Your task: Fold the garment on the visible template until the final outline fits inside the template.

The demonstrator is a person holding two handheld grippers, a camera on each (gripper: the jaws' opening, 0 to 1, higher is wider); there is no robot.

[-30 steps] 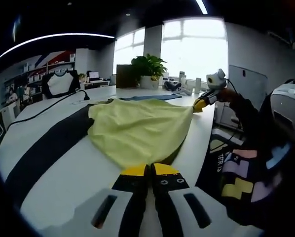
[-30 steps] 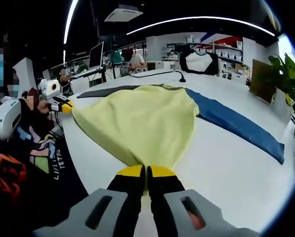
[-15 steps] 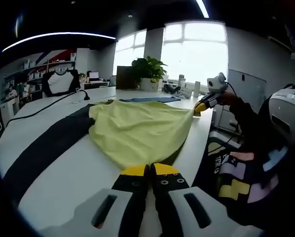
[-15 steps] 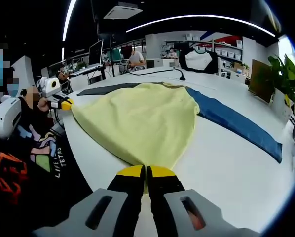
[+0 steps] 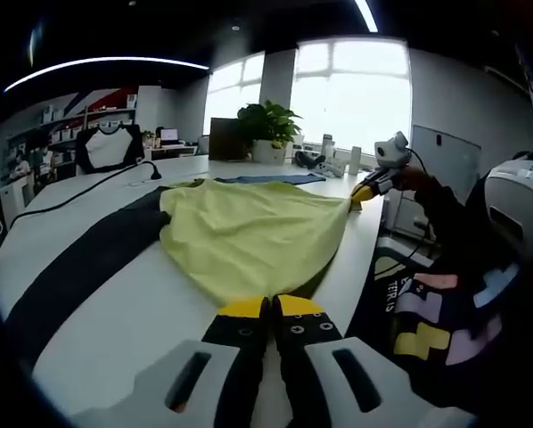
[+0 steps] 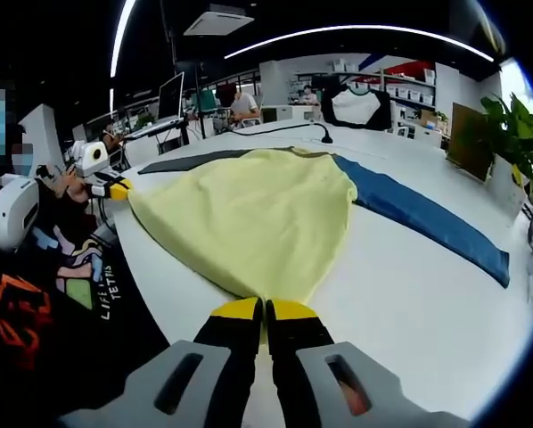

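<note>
Daylight poured through the blown-out windows [image 5: 351, 85] in the left gripper view, glaring white. Ceiling light strips [image 6: 356, 34] bent into arcs from fisheye distortion. The white worktop [image 6: 409, 267] was evenly bright with soft shadows; the far room looked dim and slightly soft.

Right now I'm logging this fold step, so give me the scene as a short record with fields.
garment: yellow cloth spread on the white table
left gripper: shut on a cloth corner at the near table edge
right gripper: shut on the opposite corner
strips: black strip and blue strip, each partly under the cloth
fold state: cloth pulled taut between the grippers, not yet folded
background: plant by the window
</note>
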